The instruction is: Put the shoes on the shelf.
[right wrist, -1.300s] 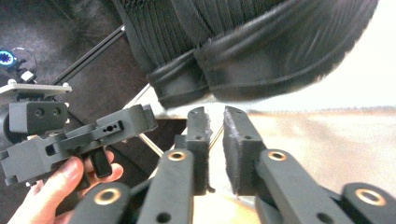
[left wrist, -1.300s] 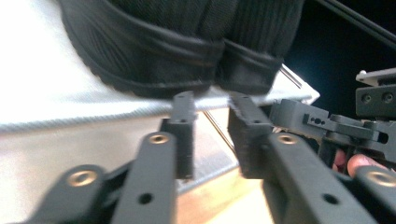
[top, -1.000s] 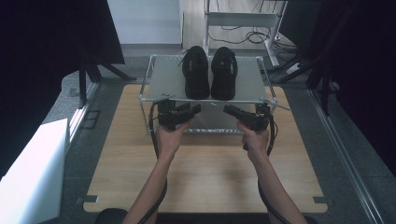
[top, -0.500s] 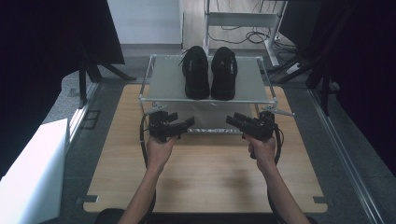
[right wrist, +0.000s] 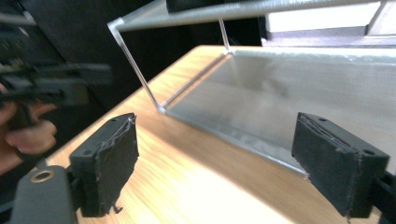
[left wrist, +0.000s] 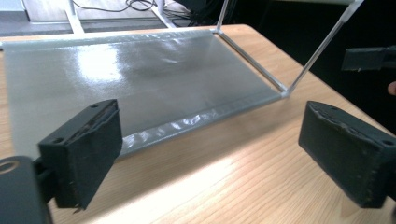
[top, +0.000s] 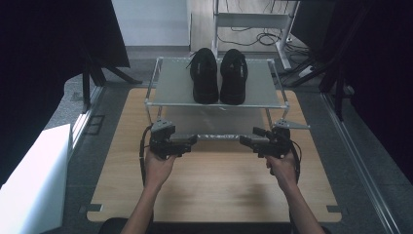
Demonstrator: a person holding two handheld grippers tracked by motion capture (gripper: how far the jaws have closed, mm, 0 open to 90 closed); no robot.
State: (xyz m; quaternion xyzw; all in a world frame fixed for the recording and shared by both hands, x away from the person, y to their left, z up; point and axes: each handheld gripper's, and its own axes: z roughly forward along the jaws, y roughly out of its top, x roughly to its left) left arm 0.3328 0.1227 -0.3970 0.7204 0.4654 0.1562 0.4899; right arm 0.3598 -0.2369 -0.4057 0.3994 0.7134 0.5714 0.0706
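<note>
L gripper & R gripper near the shoe rack front, jaws just opening, apart w/ nothing between; black shoes on top shelf.

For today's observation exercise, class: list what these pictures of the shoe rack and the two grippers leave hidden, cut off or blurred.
- Shoes, high view: soles hidden, resting on the top shelf.
- Lower shelf, high view: mostly covered by the top shelf.
- Rack's top shelf, right gripper view: cut off by the upper edge.
- Left gripper, right gripper view: blurred; fingers indistinct.
- Right gripper, left gripper view: cut off at the right edge.
</note>
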